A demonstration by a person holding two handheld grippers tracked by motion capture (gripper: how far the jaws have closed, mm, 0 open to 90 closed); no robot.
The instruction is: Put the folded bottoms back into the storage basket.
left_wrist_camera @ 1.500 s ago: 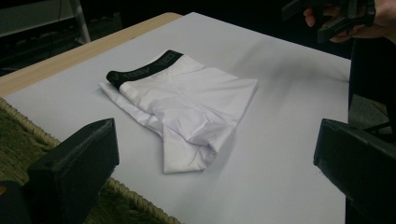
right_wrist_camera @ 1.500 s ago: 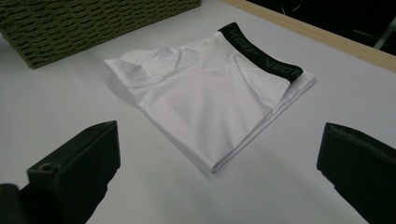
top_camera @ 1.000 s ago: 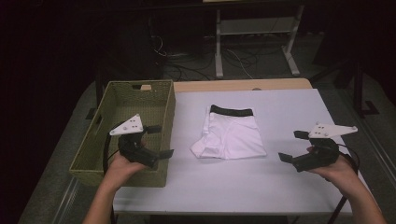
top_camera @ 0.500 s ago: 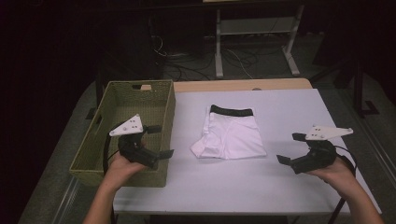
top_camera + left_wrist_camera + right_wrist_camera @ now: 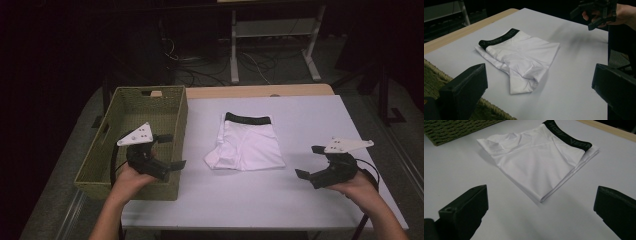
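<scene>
A folded pair of white underwear (image 5: 248, 144) with a black waistband lies flat in the middle of the white table (image 5: 300, 120); I also see the underwear (image 5: 521, 56) from the left and the underwear (image 5: 536, 160) from the right. My left gripper (image 5: 170, 150) hovers open over the near right corner of the woven basket (image 5: 107, 150), left of the garment. My right gripper (image 5: 309, 161) is open too, held above the table to the garment's right. Nothing sits between either pair of jaws.
The olive woven basket's rim (image 5: 491, 106) runs along the table's left side, and its wall (image 5: 454, 130) shows beyond the garment. A wooden strip (image 5: 260, 91) edges the table's far side. A metal stand (image 5: 272, 35) and cables sit on the dark floor behind.
My right gripper has drifted slightly down and toward me. The left gripper and the underwear have stayed where they were.
</scene>
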